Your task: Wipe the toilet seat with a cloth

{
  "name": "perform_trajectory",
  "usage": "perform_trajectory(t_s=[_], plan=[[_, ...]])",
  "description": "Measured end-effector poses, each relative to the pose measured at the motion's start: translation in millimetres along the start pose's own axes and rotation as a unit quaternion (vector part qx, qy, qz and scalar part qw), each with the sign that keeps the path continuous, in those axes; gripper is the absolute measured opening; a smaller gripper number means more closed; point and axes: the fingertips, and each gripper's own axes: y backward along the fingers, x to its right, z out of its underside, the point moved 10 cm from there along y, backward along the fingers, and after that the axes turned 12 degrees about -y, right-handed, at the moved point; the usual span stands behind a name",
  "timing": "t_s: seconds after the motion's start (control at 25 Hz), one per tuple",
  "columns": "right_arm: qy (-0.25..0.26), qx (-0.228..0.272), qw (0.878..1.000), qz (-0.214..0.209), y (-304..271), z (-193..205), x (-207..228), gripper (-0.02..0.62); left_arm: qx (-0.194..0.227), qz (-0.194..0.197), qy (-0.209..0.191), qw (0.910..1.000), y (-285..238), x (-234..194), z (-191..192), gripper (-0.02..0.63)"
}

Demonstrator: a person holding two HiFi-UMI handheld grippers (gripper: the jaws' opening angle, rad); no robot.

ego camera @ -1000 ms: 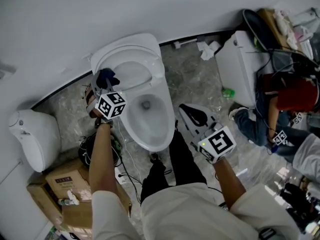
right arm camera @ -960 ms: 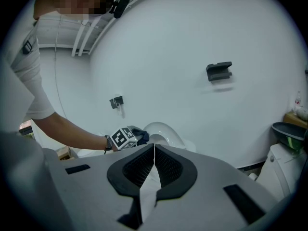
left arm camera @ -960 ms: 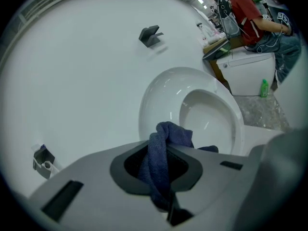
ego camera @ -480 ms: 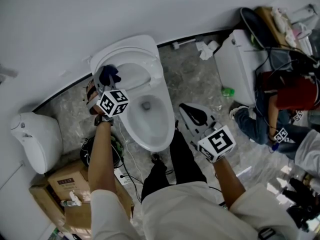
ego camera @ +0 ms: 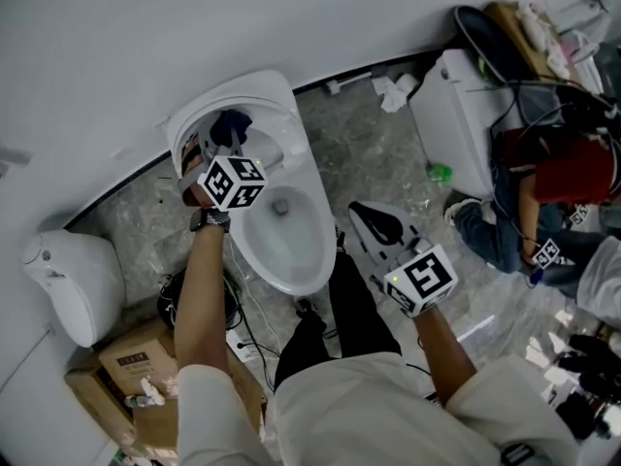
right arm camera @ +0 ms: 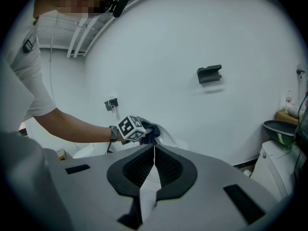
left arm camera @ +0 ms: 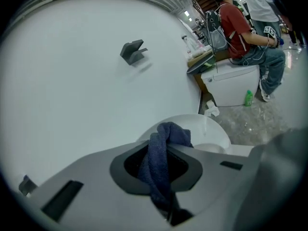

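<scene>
Gripping a dark blue cloth [ego camera: 231, 122] tightly between its jaws, the left gripper [ego camera: 225, 144] reaches over the toilet [ego camera: 291, 260] to its far end, where the white toilet seat [ego camera: 277, 100] stands tilted up toward the wall [ego camera: 146, 37]. The cloth is bunched into a wad, part of it poking out past the jaw tips and the rest trailing back between them; it sits at the seat's upper inner edge, though whether it presses on the plastic cannot be told. The right gripper [ego camera: 367, 217] is clenched with nothing between its jaws and hangs just beside the toilet's near right side, apart from the bowl. The step in hand appears to be wiping the top curve of the raised seat. To do it well, the grip should stay firm so the wad does not slip out, the gripper should lean in until soft cloth rather than hard jaw tips meets the plastic, and the strokes should follow the seat's curve round, each overlapping the one before it. Pushing too hard could swing the seat on its hinge. Left of the toilet stands a second white fixture [ego camera: 73, 270] with a cardboard box [ego camera: 121, 357] nearer the camera. Well off to the toilet's right lies a green bottle [ego camera: 440, 173], and beyond it a seated person in red [ego camera: 568, 178].
</scene>
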Motion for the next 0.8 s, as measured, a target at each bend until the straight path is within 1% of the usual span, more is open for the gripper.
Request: perform_trajectory(t_s=[0.12,0.28,0.4,0.52,0.72,0.8], plan=[[-0.002,0.000,1.000,0.006,7,2,6,0.029,0.005,0.008,-0.004,0.9999,-7,9,-15,0.031],[-0.001,0.000,1.000,0.016,17,3,16,0.029,0.008,0.014,0.001,0.9999,-15,24,-31,0.032],[-0.002,-0.003,1.000,0.022,23,1,22,0.029,0.008,0.009,0.008,0.9999,-18,30,-36,0.032],[-0.001,-0.008,1.000,0.026,24,0,29,0.029,0.008,0.015,0.010,0.9998,-20,34,-39,0.032],[0.008,-0.006,1.000,0.019,19,-7,36,0.029,0.017,0.015,0.027,0.9994,-16,42,-45,0.032],[0.014,-0.008,1.000,0.016,13,-13,38,0.029,0.023,0.012,0.043,0.9987,-10,43,-45,0.032]])
